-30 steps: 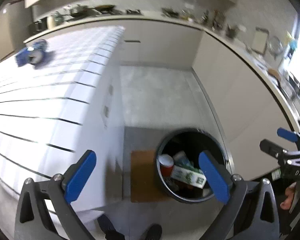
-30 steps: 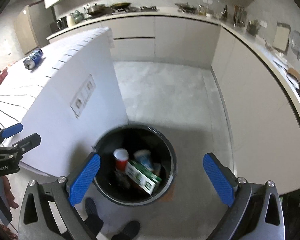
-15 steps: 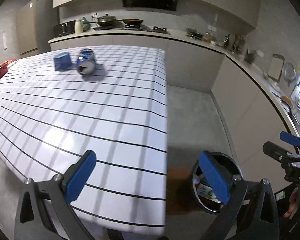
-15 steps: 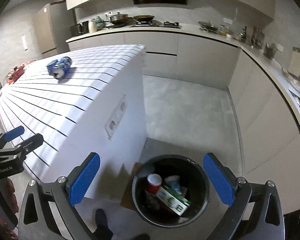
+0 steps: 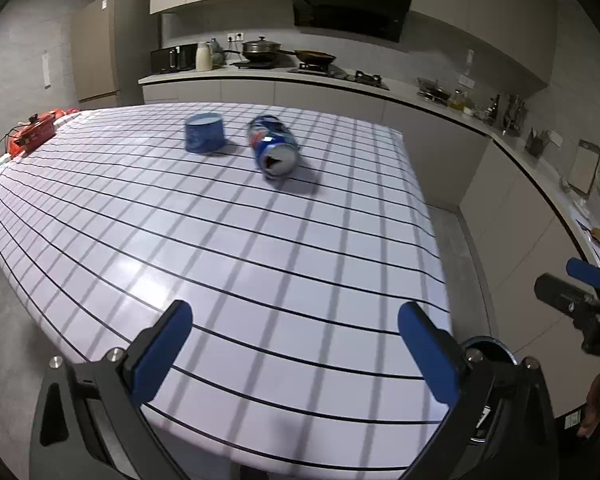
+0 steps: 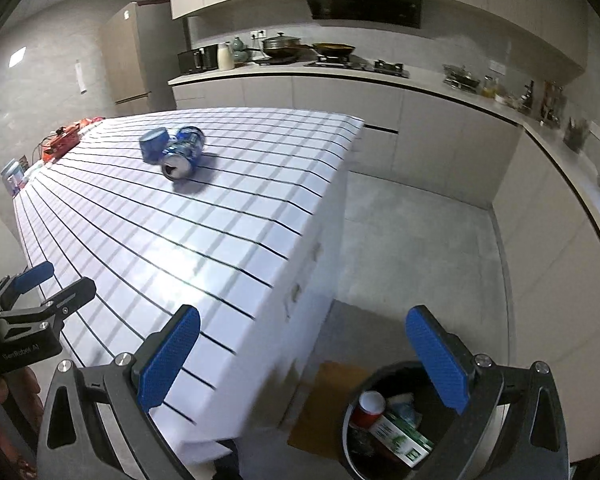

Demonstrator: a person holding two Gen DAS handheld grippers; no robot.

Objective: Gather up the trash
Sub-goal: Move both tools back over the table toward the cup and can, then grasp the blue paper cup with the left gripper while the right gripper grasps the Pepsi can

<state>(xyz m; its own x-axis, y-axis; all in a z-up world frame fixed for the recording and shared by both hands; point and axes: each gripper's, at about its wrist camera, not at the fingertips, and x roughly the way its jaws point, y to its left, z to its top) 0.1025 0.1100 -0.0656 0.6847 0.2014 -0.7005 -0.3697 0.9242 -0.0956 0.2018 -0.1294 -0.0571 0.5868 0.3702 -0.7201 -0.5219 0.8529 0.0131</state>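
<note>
A crushed blue soda can [image 5: 275,151] lies on its side on the white checked table [image 5: 220,264], far side. A blue paper cup [image 5: 204,134] stands upside down just left of it. Both show in the right wrist view, the can [image 6: 182,153] and the cup [image 6: 153,145]. A black trash bin [image 6: 392,424] on the floor by the table's right end holds a red cup, a green-white carton and other trash. My left gripper [image 5: 296,344] is open and empty above the table's near edge. My right gripper [image 6: 304,348] is open and empty, above the table corner and bin.
A red object [image 5: 34,134] and a container [image 6: 12,174] sit at the table's far left. A brown mat [image 6: 328,404] lies beside the bin. Kitchen counters [image 6: 440,92] with pans and utensils run along the back and right. Grey floor [image 6: 416,248] lies between table and cabinets.
Both grippers have swung up and left from over the bin toward the table. The can and cup now sit nearer the centre of the left wrist view. Both stay open.
</note>
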